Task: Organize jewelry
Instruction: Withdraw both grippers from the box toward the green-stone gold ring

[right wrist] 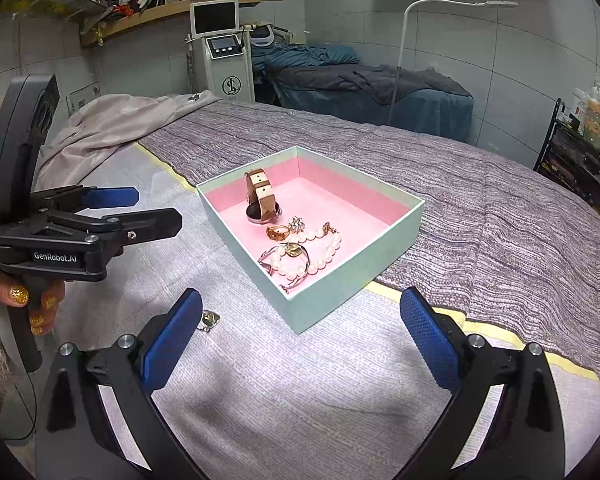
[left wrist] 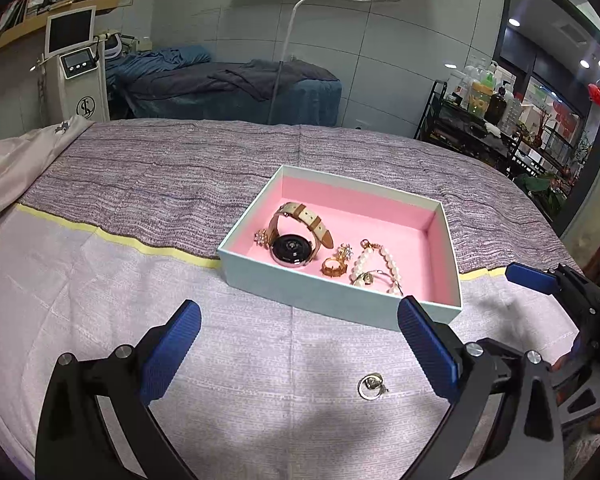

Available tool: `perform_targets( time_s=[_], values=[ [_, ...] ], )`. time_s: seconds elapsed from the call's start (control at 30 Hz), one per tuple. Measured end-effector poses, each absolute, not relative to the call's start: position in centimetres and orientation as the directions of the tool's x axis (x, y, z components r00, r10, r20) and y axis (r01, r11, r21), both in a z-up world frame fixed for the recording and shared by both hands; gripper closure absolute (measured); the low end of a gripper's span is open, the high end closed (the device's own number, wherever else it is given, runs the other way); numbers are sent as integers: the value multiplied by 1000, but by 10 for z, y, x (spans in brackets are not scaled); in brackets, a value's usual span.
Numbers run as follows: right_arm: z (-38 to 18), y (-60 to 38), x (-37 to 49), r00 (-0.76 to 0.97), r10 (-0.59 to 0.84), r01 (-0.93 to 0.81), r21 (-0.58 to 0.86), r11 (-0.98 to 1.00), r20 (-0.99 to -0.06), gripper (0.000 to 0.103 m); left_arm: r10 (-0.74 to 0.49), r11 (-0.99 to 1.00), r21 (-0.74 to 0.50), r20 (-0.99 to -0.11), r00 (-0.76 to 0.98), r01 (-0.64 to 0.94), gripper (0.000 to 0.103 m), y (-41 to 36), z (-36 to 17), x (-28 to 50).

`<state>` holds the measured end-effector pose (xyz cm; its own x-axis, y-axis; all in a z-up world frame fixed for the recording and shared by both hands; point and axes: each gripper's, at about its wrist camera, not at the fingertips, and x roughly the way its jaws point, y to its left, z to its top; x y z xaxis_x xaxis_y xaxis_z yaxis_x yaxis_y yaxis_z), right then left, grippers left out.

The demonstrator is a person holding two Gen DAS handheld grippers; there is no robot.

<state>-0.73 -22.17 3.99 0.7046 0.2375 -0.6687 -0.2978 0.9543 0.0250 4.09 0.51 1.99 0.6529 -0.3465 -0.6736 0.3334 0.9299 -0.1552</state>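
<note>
Lying open on a bed covered in lilac and mauve woven cloth, one pale-green cardboard box with a pink lining holds five or six pieces: one rose-gold watch with a tan strap standing on edge, one gold ring, two sparkly flower-shaped pieces, one pearl bracelet and a thin silver bangle, partly tangled. One small silver ring with a charm lies outside, just before the box. Both grippers, left gripper and right gripper, stand wide apart, empty. The charm's detail is unclear.
</note>
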Motion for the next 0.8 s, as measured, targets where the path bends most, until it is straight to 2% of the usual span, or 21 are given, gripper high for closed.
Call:
perform_targets(
  time_s=[0.2,0.37,0.5,0.8],
  values=[
    [32,-231,-20,690,229,-280,39,959,-686,5,-366,915,-151,-699,614,373,8,5,2,20],
    [22,-233,-26,671,230,-274,52,960,-705,5,-365,892,-99,-732,575,440,27,-14,-15,3],
    [18,-238,-29,664,226,-261,62,963,-713,5,-352,872,-53,-759,549,486,47,-31,-26,-2],
    [15,-241,-30,657,230,-250,81,965,-718,5,-360,847,-29,-766,532,531,66,-52,-40,-4]
  ],
)
